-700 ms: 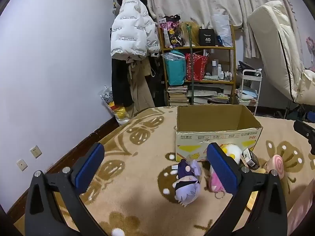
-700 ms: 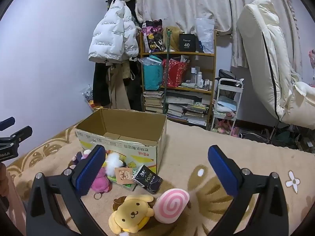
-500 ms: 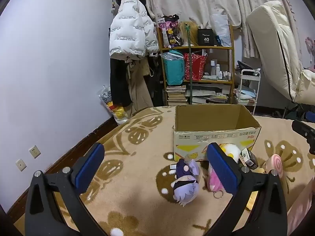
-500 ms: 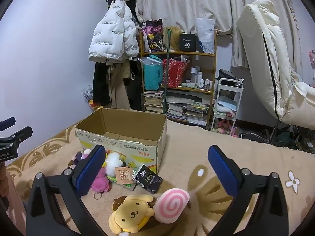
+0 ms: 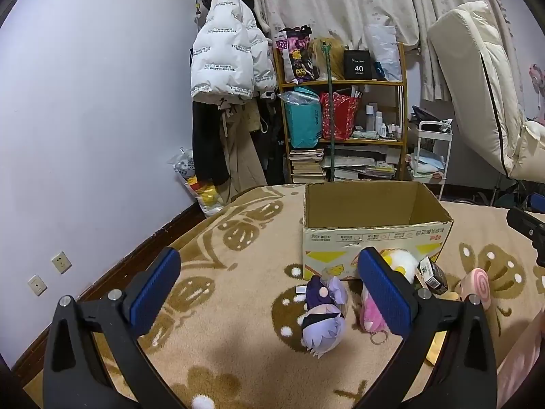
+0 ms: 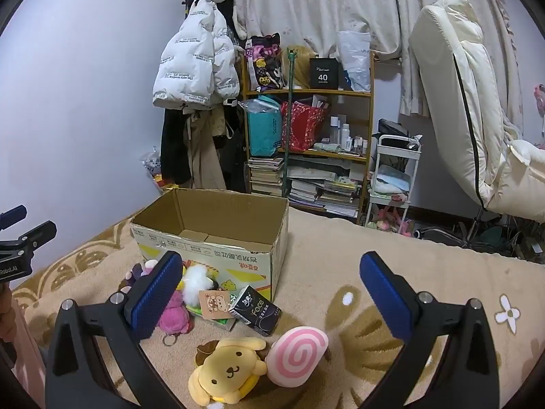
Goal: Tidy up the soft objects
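Note:
An open cardboard box [image 5: 374, 235] [image 6: 211, 248] stands on the patterned rug with soft toys in front of it. A purple-haired doll [image 5: 322, 313] lies between the fingers' line of my left gripper [image 5: 269, 293], which is open and holds nothing. A pink plush [image 5: 371, 317] [image 6: 172, 315] and a white fluffy toy [image 5: 402, 262] [image 6: 197, 281] lie beside it. In the right wrist view a yellow dog plush [image 6: 226, 369] and a pink swirl cushion [image 6: 296, 354] lie below my right gripper [image 6: 269, 293], open and holding nothing.
A black tissue pack [image 6: 255, 310] and a small bear card [image 6: 214, 303] lie by the box. Behind stand a cluttered shelf [image 5: 344, 119], hanging coats [image 5: 228, 68], a white cart [image 6: 395, 177] and a cream recliner [image 6: 470, 102]. The other gripper shows at the left edge [image 6: 20, 238].

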